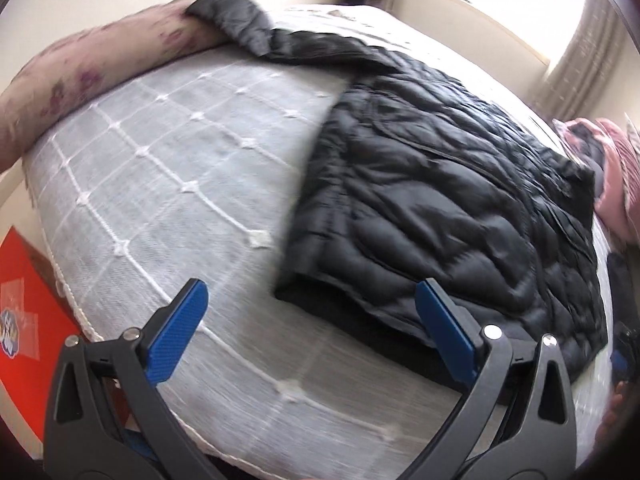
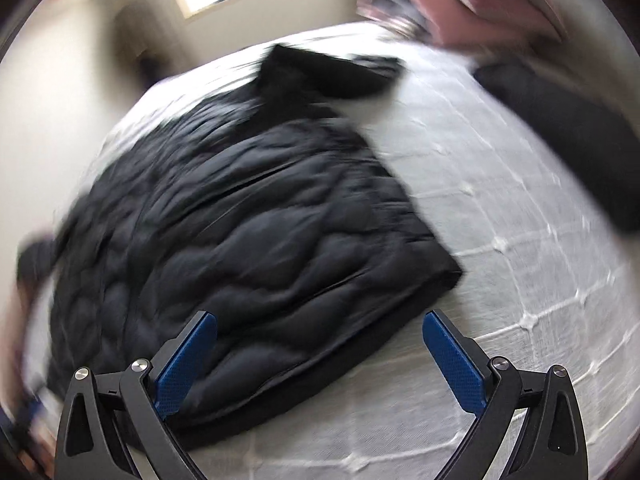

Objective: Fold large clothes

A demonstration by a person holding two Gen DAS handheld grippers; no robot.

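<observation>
— Where do we stand on the fold? From our left-hand view, the black quilted puffer jacket [image 1: 452,200] lies spread on the bed's white grid-stitched mattress [image 1: 168,184], and one sleeve [image 1: 240,28] runs out to the far left, its end draped onto the floral bolster [image 1: 100,64].

— So we judge this early. The body looks flat and full width, hem nearest us; we see no panel turned over yet. Sleeves in, then the body folded: all of that seems left to do.

— And our left tool [image 1: 312,304]?

— Wide open, blue pads far apart, gripping nothing. It hangs over the near mattress edge; its right pad sits in line with the jacket's hem corner, though we cannot tell if it touches.

— Swinging over to the right-hand view, which is badly blurred.

— Same jacket [image 2: 256,216], the hood or collar end [image 2: 316,72] pointing away toward the window. Our right tool [image 2: 320,340] is also spread wide and empty, poised over the hem. A dark shape [image 2: 568,140] lies at far right on the mattress [image 2: 500,200], apart from the jacket; we cannot say what it is.
</observation>
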